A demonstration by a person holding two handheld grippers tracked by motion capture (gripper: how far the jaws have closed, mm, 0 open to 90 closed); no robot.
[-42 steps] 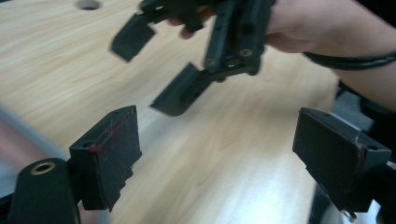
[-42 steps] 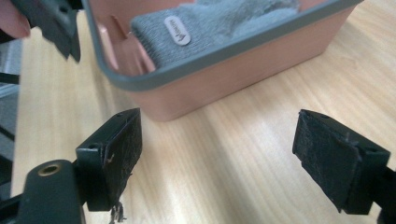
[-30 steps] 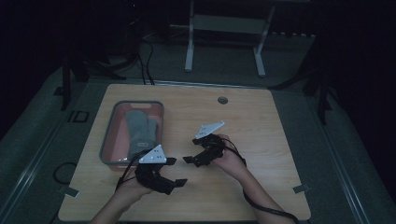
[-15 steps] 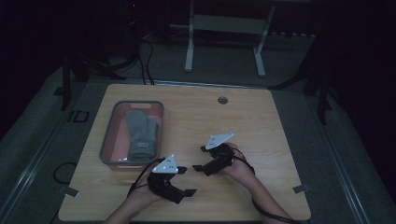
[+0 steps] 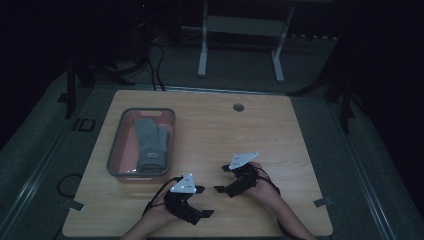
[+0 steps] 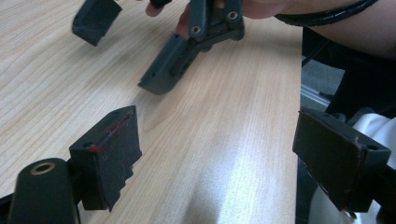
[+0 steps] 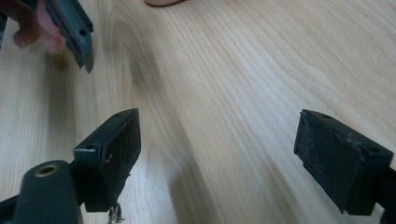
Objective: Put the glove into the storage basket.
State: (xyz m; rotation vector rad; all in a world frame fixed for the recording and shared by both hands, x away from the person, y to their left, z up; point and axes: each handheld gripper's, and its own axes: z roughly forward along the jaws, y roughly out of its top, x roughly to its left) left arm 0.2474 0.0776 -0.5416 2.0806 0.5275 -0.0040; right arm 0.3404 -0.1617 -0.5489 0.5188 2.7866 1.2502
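Both grippers sit low over the wooden table point(image 5: 280, 135), near its front edge and well apart from the grey tray point(image 5: 116, 150), which serves here as the landmark. The tray lies on the table's left half, and a grey oven mitt point(image 5: 150, 142) rests flat inside it, cuff end toward the table's front edge. The left gripper point(image 5: 201, 201) is off the tray's front right corner, close to that corner but not touching it, with its jaws spread wide and nothing between them; in the left gripper view the same gripper point(image 6: 224, 154) has bare wood showing in the gap between its two black pads. The right gripper point(image 5: 223, 179) is farther from the tray on the same side, just beyond the left gripper, and points back toward the tray. Its jaws are likewise wide apart and empty, and the right gripper view shows that gripper point(image 7: 217, 149) held above plain tabletop. A small round hole point(image 5: 238, 107) in the table lies beyond the tray's far right corner, near the back edge.
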